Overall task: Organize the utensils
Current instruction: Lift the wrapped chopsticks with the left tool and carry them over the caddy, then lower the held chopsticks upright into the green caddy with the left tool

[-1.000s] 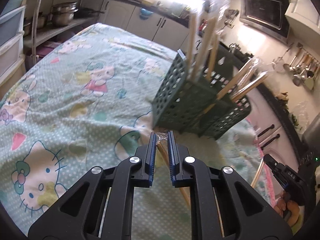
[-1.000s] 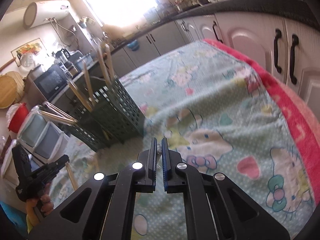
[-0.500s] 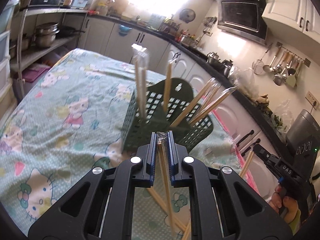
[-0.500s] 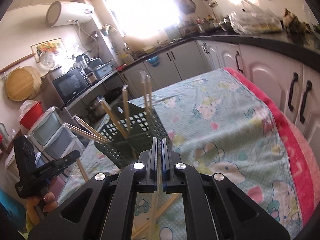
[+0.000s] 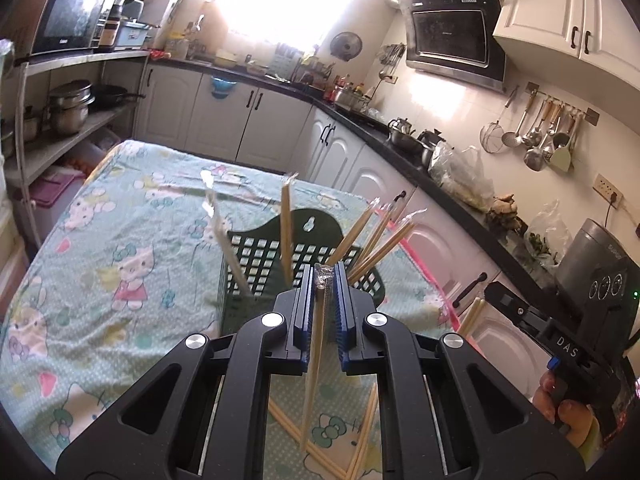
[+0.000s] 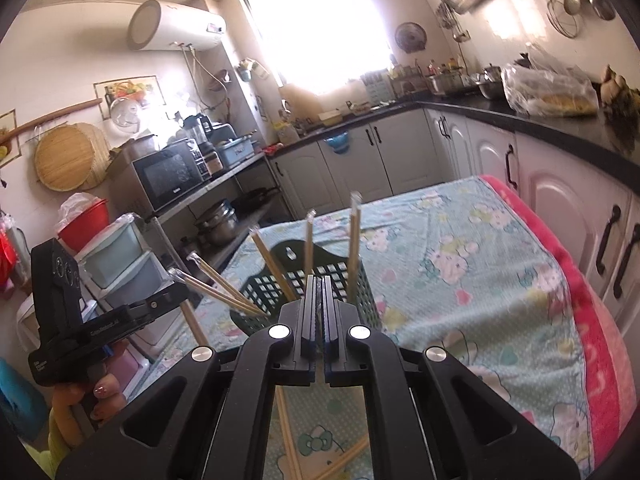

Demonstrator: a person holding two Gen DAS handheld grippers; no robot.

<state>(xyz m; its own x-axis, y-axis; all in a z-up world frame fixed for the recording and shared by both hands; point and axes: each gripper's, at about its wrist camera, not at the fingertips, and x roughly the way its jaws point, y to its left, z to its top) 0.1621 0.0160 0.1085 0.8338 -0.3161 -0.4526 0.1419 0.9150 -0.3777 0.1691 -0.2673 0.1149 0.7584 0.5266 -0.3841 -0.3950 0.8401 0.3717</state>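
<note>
A dark green perforated basket [image 5: 256, 264] stands on the cartoon-print cloth with several wrapped chopstick pairs [image 5: 286, 232] sticking up out of it. My left gripper [image 5: 324, 272] hovers just in front of the basket, shut on a wrapped chopstick pair [image 5: 314, 364] that hangs down from its jaws. In the right wrist view my right gripper [image 6: 319, 282] is shut on another wrapped chopstick pair [image 6: 286, 428], also hanging down, close before the basket [image 6: 362, 292]. A few loose chopsticks [image 5: 364, 432] lie on the cloth below both grippers.
The cloth-covered table [image 5: 100, 280] has a red border [image 6: 592, 320] on the cabinet side. White cabinets [image 6: 560, 216] and a dark counter run along that side. A shelf with pots [image 5: 68, 112] and plastic drawers [image 6: 120, 264] stand on the other. A hand [image 6: 100, 396] holds each gripper.
Both grippers have risen above the table, each lifting a wrapped chopstick pair off the cloth. The basket now sits lower in both views, its chopstick tops near gripper height.
</note>
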